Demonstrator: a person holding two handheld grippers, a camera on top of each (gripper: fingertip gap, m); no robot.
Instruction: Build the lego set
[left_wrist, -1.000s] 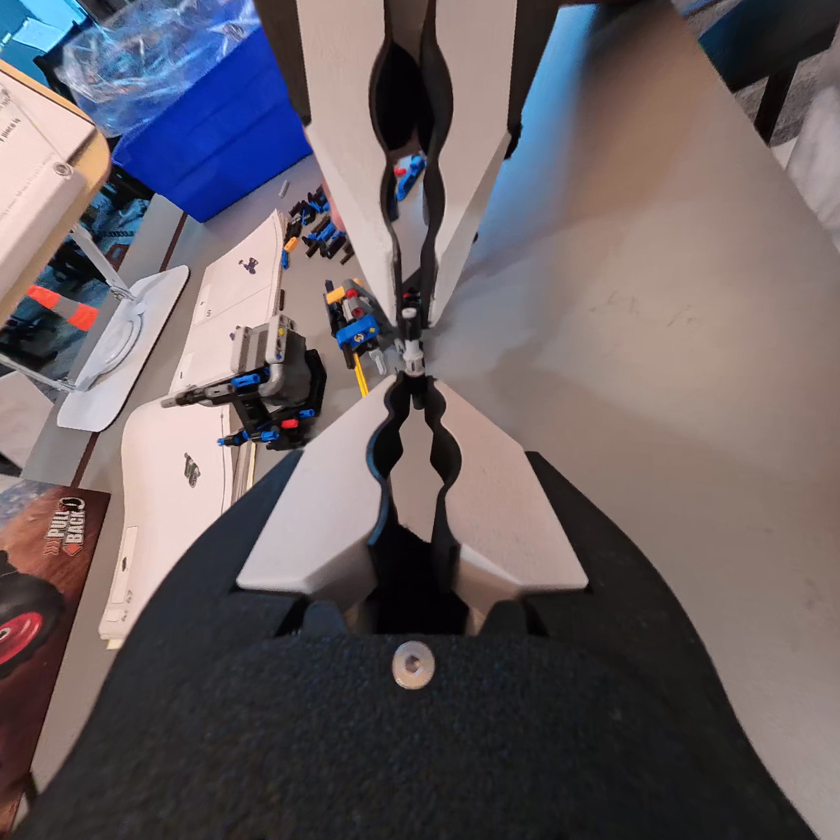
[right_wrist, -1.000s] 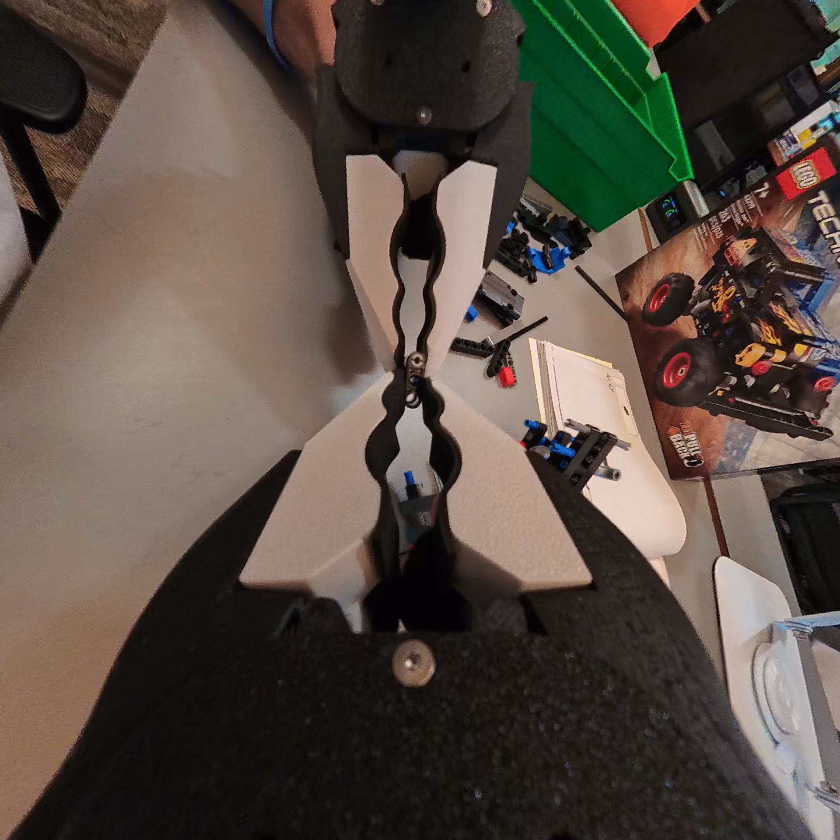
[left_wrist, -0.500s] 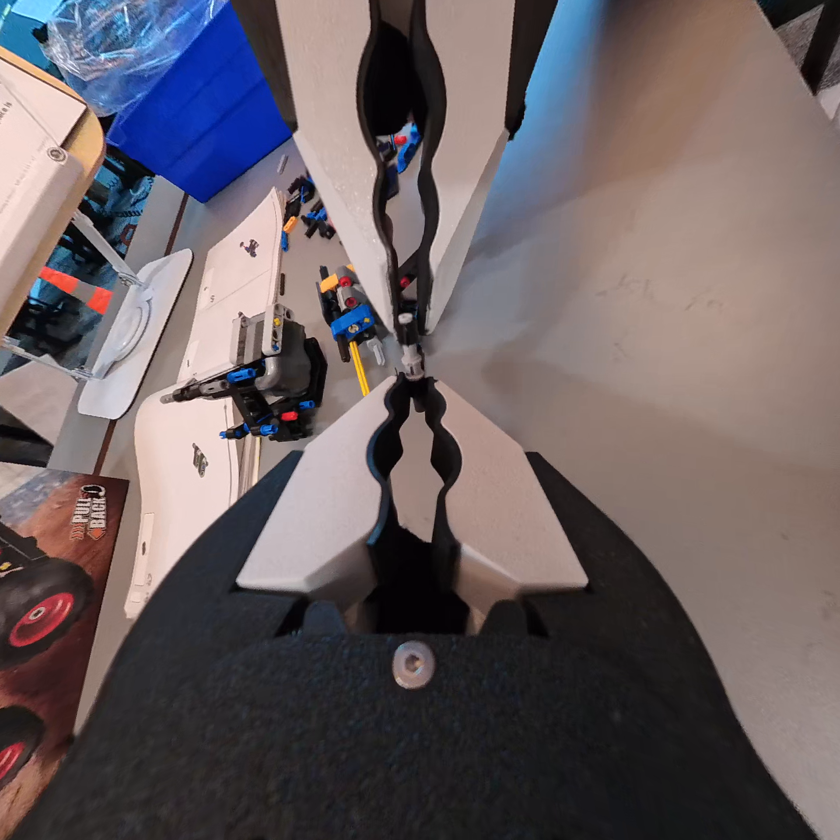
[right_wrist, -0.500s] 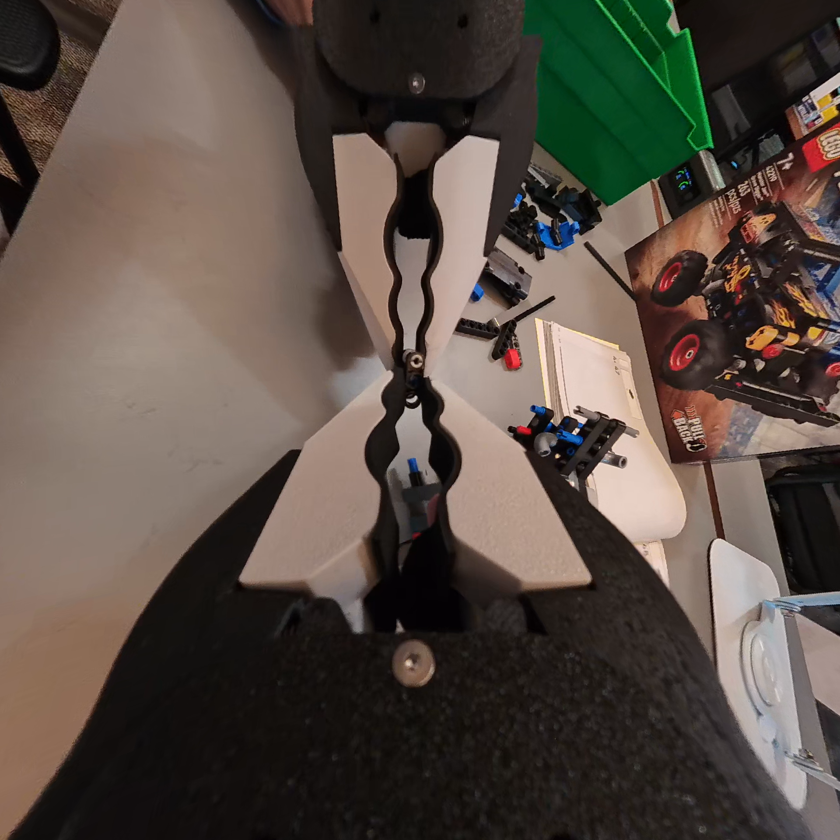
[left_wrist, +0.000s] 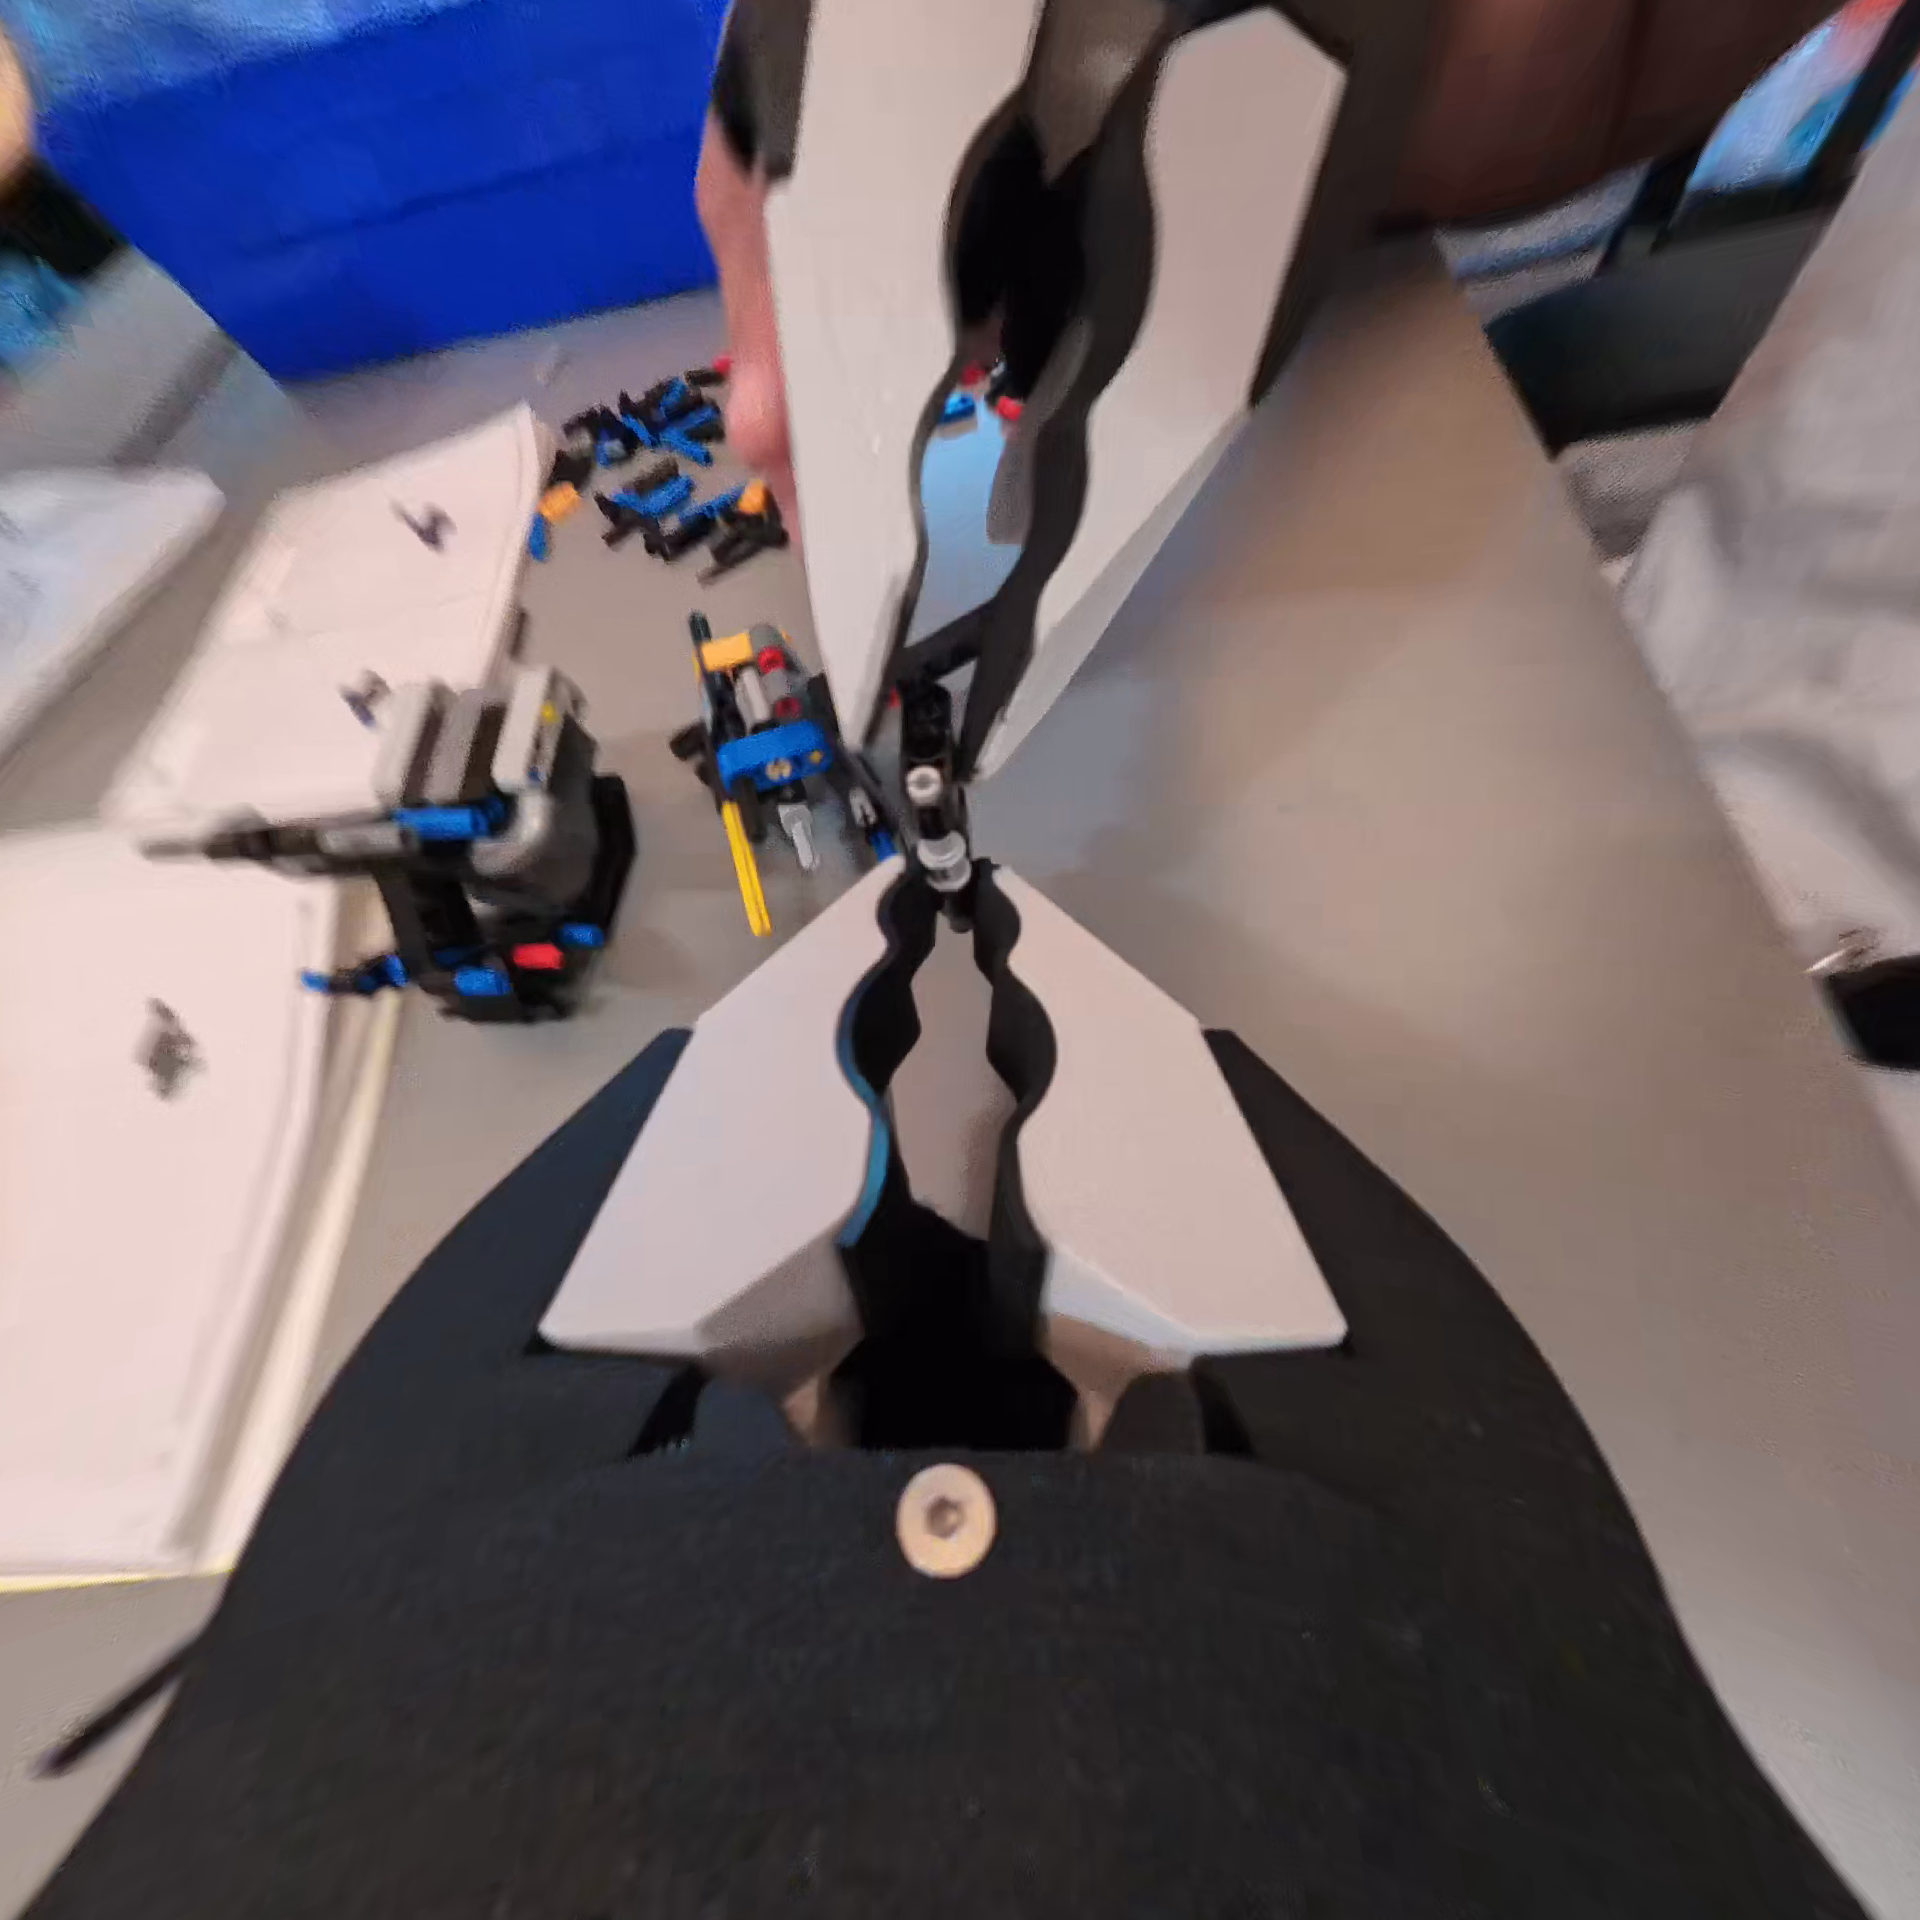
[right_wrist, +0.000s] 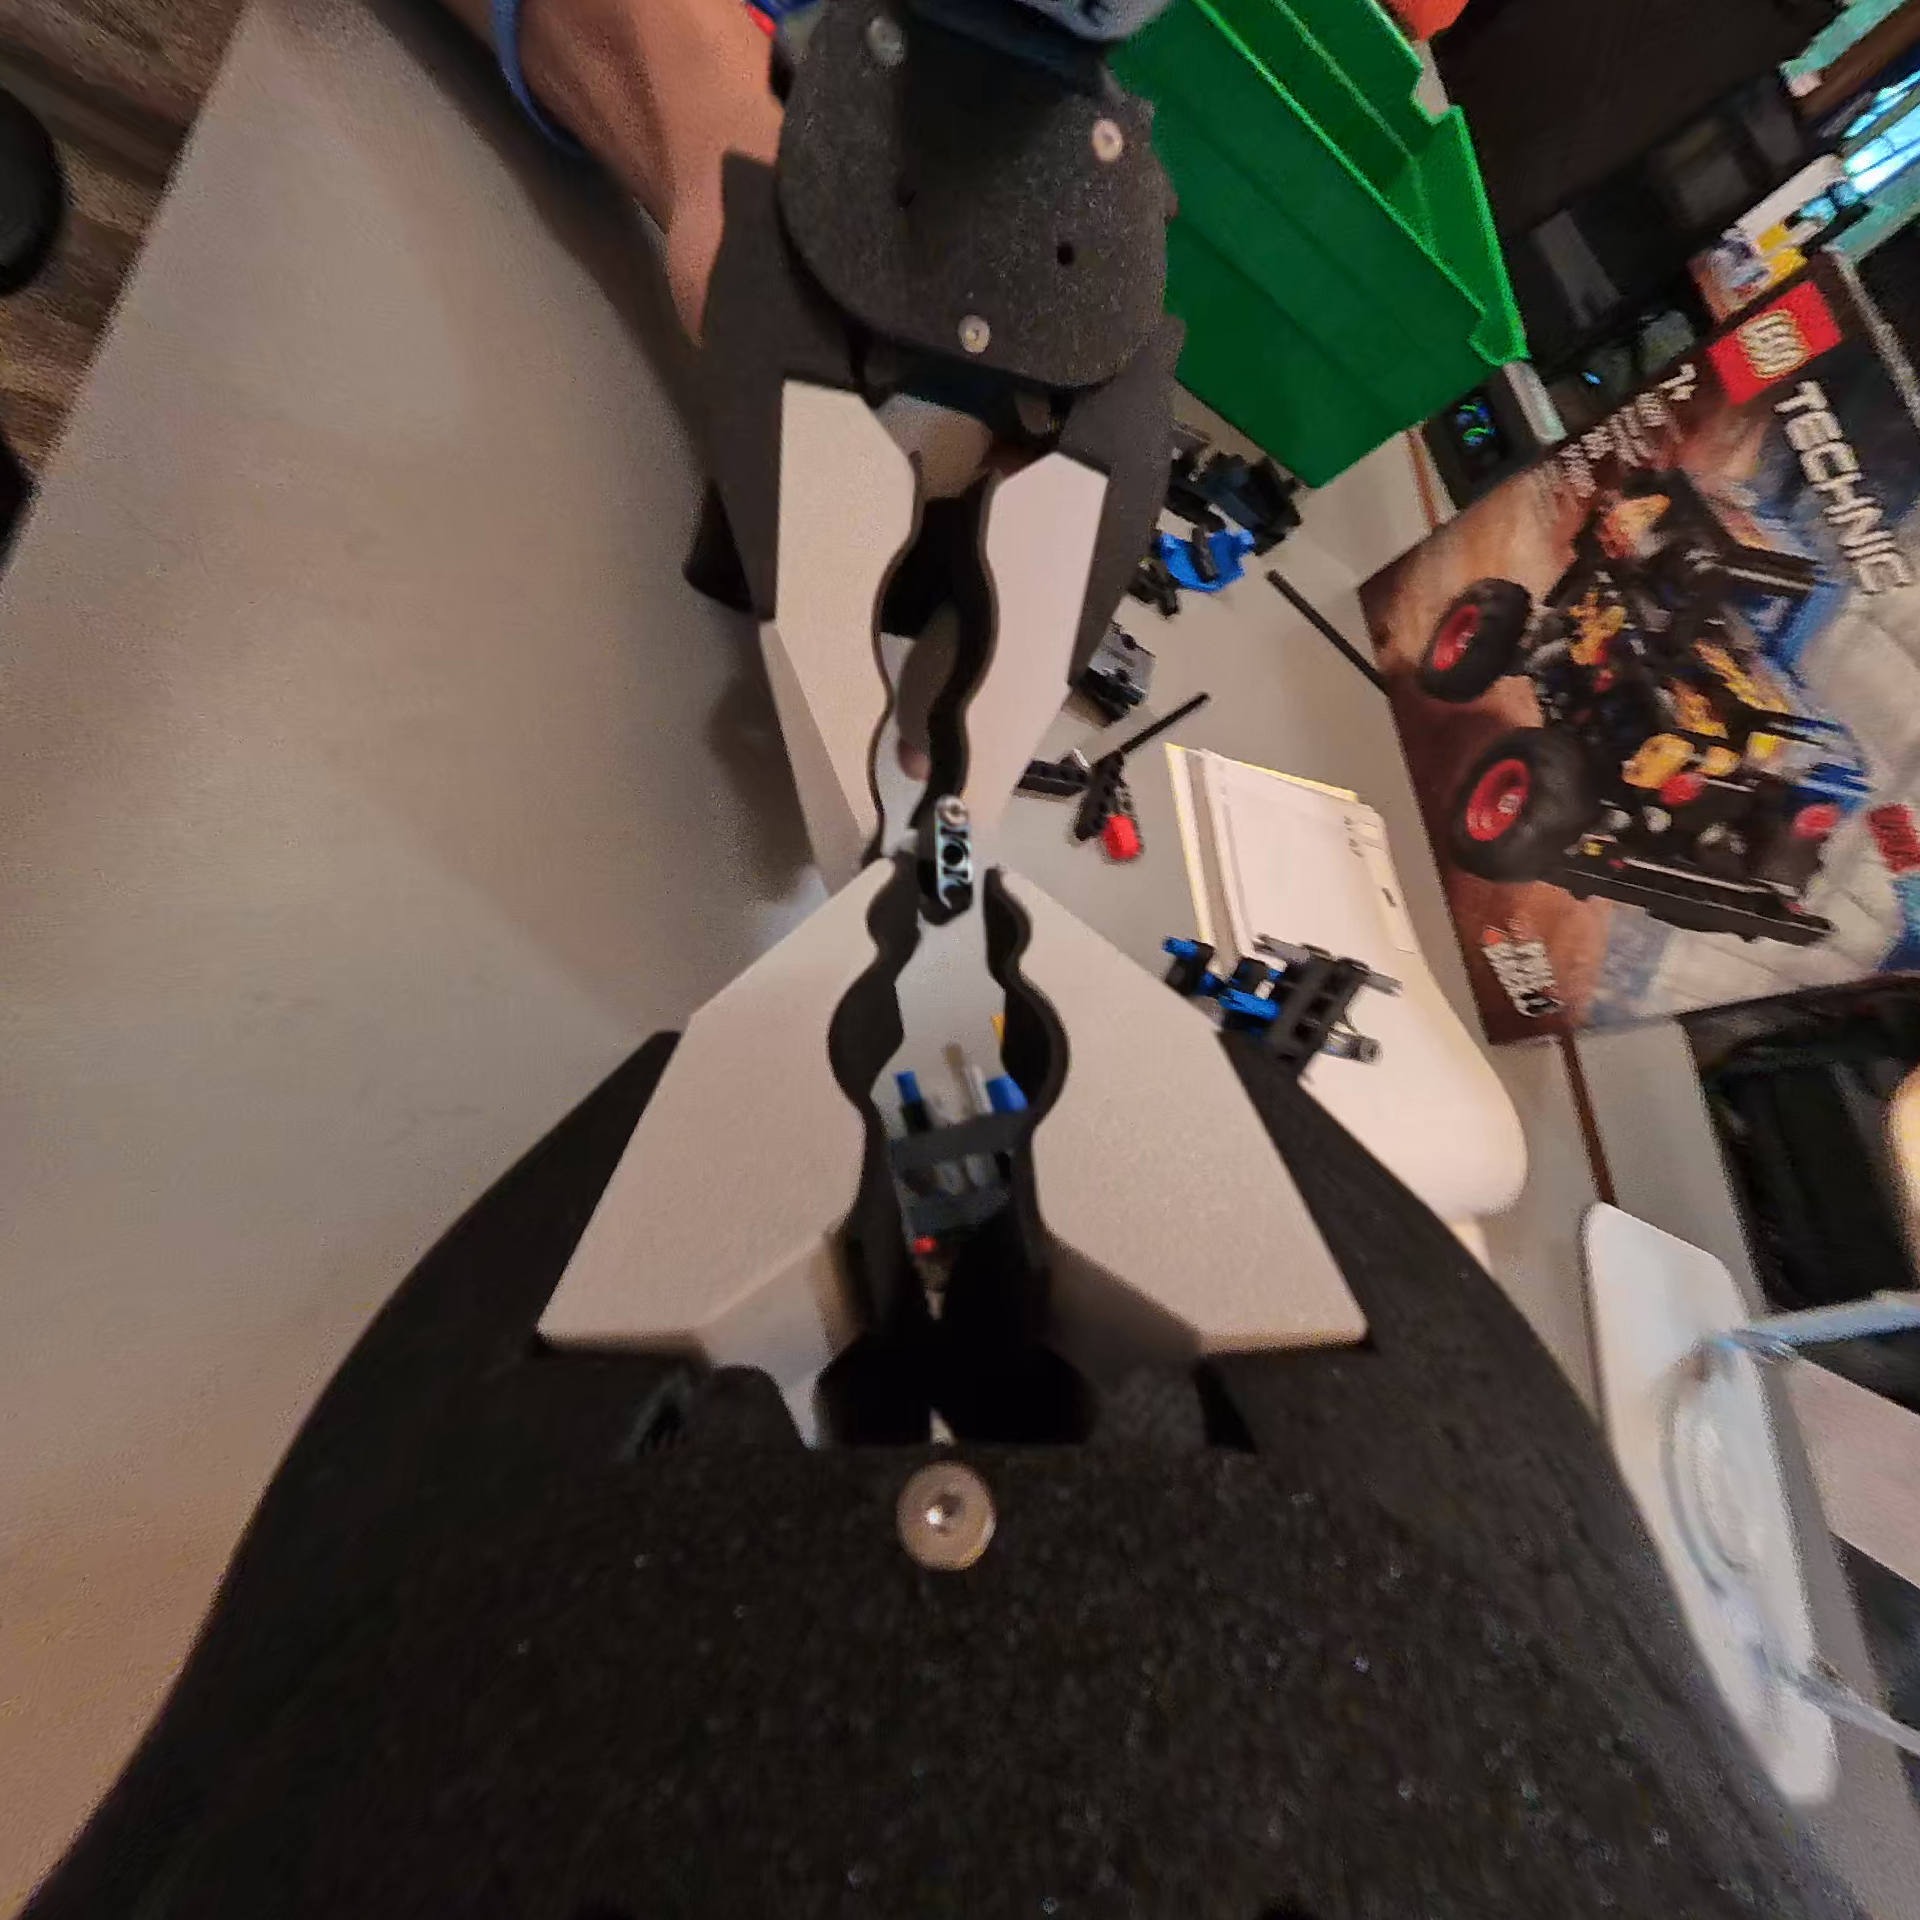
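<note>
The left gripper (left_wrist: 940, 883), white-fingered with wavy black pads on a black foam-textured body, meets the right gripper (right_wrist: 951, 878) tip to tip above a pale grey table (left_wrist: 1351, 831), and both frames are somewhat blurred. The left gripper's tips are clamped on a small black pin with a light grey bush (left_wrist: 940, 852); the right gripper's tips pinch a short black beam with round holes (right_wrist: 951, 857), which stands tilted between the two pairs of tips and touches the pin piece. In the right wrist view a person's hand (right_wrist: 644, 135) holds the other gripper from behind. On the table to the left of the joined tips lies a small blue, yellow and grey assembly with a yellow axle (left_wrist: 764, 727), and farther left a larger black and grey chassis block with blue pins (left_wrist: 488, 852) rests at the edge of an open white instruction booklet (left_wrist: 156, 1039). A heap of loose black and blue pieces (left_wrist: 665, 478) sits beyond, near a blue storage bin (left_wrist: 364, 177). The right wrist view also shows stacked green bins (right_wrist: 1320, 229), the printed cardboard set box with a red-wheeled truck picture (right_wrist: 1662, 727), and a loose black piece with a red end (right_wrist: 1107, 810).
</note>
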